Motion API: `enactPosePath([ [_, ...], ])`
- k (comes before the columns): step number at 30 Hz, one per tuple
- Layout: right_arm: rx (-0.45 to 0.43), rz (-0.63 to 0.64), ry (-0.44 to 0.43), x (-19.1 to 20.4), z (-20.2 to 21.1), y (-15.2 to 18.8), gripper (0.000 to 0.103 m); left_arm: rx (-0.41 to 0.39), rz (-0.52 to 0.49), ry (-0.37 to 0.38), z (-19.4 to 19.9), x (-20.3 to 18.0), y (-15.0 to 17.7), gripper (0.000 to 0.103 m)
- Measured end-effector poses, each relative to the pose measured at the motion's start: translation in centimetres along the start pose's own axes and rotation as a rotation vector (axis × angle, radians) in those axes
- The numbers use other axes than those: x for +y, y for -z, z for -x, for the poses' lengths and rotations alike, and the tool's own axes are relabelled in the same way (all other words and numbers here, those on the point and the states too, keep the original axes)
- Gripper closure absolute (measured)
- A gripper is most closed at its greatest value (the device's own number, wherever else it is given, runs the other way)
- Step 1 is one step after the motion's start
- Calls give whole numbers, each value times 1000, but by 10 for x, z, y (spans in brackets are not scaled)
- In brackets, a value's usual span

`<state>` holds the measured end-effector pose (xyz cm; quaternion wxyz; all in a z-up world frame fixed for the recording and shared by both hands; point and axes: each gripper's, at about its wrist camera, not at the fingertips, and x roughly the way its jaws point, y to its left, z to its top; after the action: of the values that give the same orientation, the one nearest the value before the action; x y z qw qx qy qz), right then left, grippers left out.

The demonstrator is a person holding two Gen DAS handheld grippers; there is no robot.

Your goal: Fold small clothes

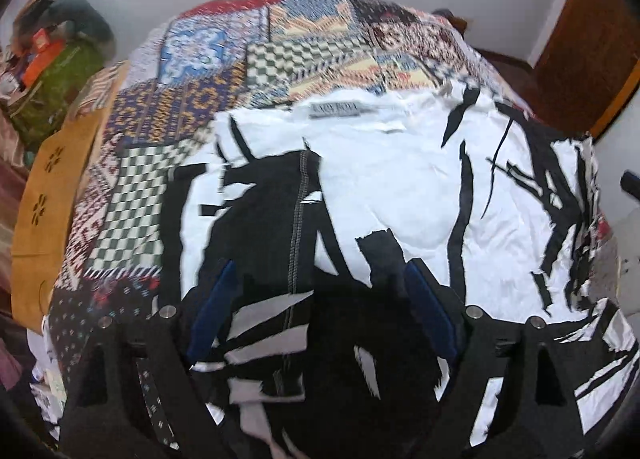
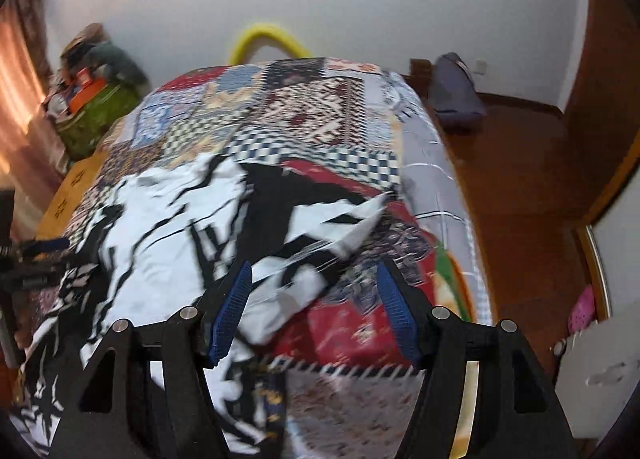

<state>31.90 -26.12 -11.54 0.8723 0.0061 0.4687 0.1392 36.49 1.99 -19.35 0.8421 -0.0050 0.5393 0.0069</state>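
Observation:
A white garment with black brush-stroke print (image 1: 392, 187) lies spread on the patchwork bedspread (image 1: 224, 71), its neck label (image 1: 340, 109) at the far edge. My left gripper (image 1: 318, 279) is open just above its near part, blue pads either side of a black stitched seam. In the right wrist view the same garment (image 2: 160, 227) lies left of centre, with a sleeve (image 2: 344, 219) reaching right. My right gripper (image 2: 314, 279) is open and empty above the sleeve's near edge. The left gripper (image 2: 36, 255) shows at the far left.
The bed (image 2: 320, 107) fills both views. A yellow hoop (image 2: 268, 37) stands behind it. A green bag with clutter (image 2: 96, 115) sits at the left. A grey bag (image 2: 456, 95) lies on the wooden floor at the right. A white object (image 2: 596, 375) is at the lower right.

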Motion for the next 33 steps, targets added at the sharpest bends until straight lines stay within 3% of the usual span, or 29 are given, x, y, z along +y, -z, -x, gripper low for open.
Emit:
enactPosePath([
  [7, 40, -86, -47, -18, -38, -17, 40, 72, 5, -26, -38, 3, 5, 18],
  [13, 89, -158, -72, -27, -73, -20, 41, 51, -17, -39, -38, 0, 11, 18],
  [16, 65, -172, -83, -28, -72, -17, 63, 42, -41, -52, -36, -2, 12, 18],
  [19, 52, -169, -112, -29, -62, -18, 94, 25, -60, -64, -32, -6, 14, 18],
  [25, -12, -70, -117, -4, -35, -31, 97, -26, -90, -67, -14, -10, 17, 18],
  [33, -100, 30, -237, 69, -3, -59, 97, -74, -39, -33, 17, 7, 19, 18],
])
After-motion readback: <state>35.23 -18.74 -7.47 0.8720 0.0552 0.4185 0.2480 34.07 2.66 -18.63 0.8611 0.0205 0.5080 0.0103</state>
